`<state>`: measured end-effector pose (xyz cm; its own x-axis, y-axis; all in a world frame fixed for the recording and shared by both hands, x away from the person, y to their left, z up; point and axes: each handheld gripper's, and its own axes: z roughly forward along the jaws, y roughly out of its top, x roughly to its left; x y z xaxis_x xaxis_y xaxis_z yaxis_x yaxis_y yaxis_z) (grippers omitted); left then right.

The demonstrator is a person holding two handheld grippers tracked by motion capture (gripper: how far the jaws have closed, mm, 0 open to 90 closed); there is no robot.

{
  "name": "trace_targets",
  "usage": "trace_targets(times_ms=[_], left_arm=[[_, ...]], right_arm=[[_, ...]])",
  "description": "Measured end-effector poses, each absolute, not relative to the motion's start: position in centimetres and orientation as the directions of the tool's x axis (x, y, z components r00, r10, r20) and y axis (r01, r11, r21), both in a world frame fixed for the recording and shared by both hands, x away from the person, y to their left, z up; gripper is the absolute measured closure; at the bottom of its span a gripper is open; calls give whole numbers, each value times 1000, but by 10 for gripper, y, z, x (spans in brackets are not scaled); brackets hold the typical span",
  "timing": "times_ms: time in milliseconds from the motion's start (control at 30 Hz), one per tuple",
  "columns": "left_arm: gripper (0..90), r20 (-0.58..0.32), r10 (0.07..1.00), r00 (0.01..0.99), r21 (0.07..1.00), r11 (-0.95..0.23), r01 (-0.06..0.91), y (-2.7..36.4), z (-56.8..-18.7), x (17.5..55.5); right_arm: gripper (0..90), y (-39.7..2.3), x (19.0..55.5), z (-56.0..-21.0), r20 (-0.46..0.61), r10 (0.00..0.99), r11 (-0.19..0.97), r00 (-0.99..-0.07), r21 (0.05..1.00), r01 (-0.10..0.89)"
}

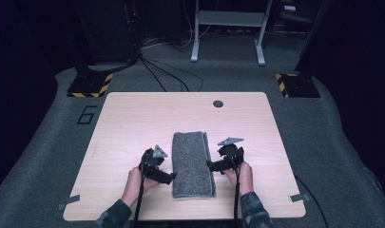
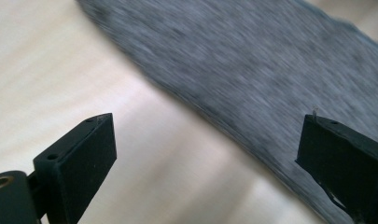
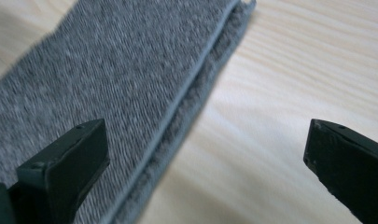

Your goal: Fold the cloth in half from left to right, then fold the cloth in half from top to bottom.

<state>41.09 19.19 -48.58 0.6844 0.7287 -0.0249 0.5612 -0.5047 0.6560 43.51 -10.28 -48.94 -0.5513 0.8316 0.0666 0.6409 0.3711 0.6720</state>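
Observation:
A grey towel [image 1: 192, 164], folded into a long narrow strip, lies flat on the light wooden table [image 1: 133, 118] near its front edge. My left gripper [image 1: 170, 177] sits just off the towel's left side and is open, with nothing between its jaws. In the left gripper view the towel [image 2: 252, 70] fills the upper right, and the left gripper [image 2: 207, 144] stands wide over bare wood and the towel's edge. My right gripper [image 1: 210, 165] is at the towel's right side, open and empty. In the right gripper view the towel's layered edge [image 3: 177, 116] runs between the spread jaws of the right gripper [image 3: 205, 154].
A small dark round grommet [image 1: 218, 103] sits near the table's far edge. Metal tabs [image 1: 299, 197] mark the front corners. Beyond the table are a grey carpet, a white frame's legs [image 1: 228, 28], cables and two black stands with yellow-black bases [image 1: 90, 85].

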Motion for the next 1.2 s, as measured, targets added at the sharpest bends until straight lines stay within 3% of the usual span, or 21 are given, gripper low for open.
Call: trace_targets(times_ms=[200,700,1200], left_arm=[[43,-10,775,632,664,-467,584,197,-476,456],[158,-20,871,492,626,-372,685,184,-497,543],[275,-7,859,511,614,-400,680,175,-509,551]], right_arm=[[8,-102,465,-484,120,822,341,-556,679,650],[201,-80,522,-486,127,825,339,-551,668,662],[456,-64,554,-507,120,850,333,-513,632,700]])
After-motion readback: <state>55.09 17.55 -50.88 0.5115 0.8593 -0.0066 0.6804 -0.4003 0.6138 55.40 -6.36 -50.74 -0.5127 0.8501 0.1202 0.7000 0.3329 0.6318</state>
